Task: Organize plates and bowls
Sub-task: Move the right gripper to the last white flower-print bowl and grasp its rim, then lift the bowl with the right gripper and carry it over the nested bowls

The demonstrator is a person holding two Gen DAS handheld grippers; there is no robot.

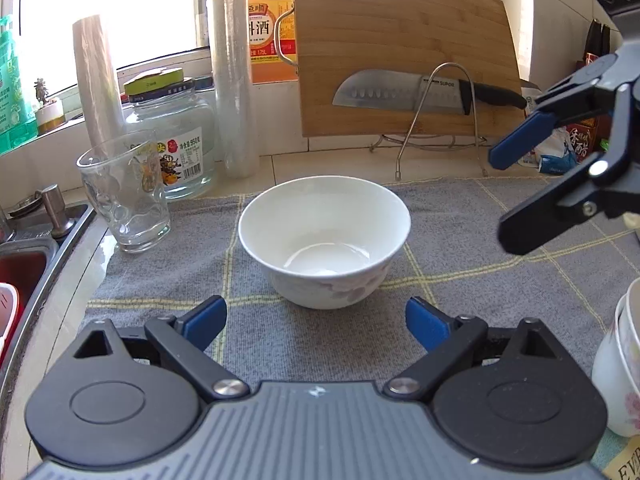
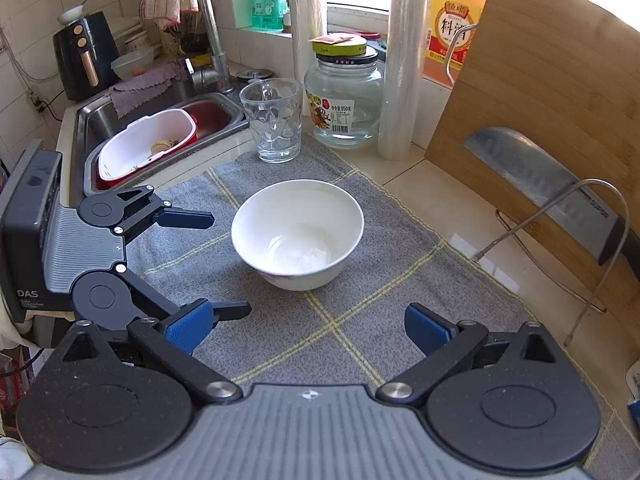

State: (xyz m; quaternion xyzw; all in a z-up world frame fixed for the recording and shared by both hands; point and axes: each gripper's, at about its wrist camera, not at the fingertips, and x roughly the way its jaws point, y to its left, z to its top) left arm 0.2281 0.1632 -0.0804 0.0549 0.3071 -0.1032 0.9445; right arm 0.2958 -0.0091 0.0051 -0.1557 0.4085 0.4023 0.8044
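Note:
A white bowl [image 1: 324, 240] with a faint floral print stands upright and empty on a grey checked mat [image 1: 460, 280]. My left gripper [image 1: 316, 322] is open just short of the bowl's near side, with nothing between its blue pads. My right gripper [image 1: 506, 200] hangs open to the right of the bowl, apart from it. In the right wrist view the same bowl [image 2: 298, 232] lies ahead of the open right gripper [image 2: 308, 328], and the left gripper [image 2: 222, 264] comes in open from the left. A stack of floral bowls [image 1: 620, 360] stands at the right edge of the mat.
Behind the bowl stand a glass tumbler [image 2: 274, 120], a glass jar [image 2: 344, 100] and a cling-film roll [image 2: 400, 80]. A bamboo cutting board [image 2: 540, 120] with a knife [image 2: 560, 196] leans on a wire rack at right. The sink [image 2: 120, 120] holding a red-and-white basket [image 2: 144, 148] is at left.

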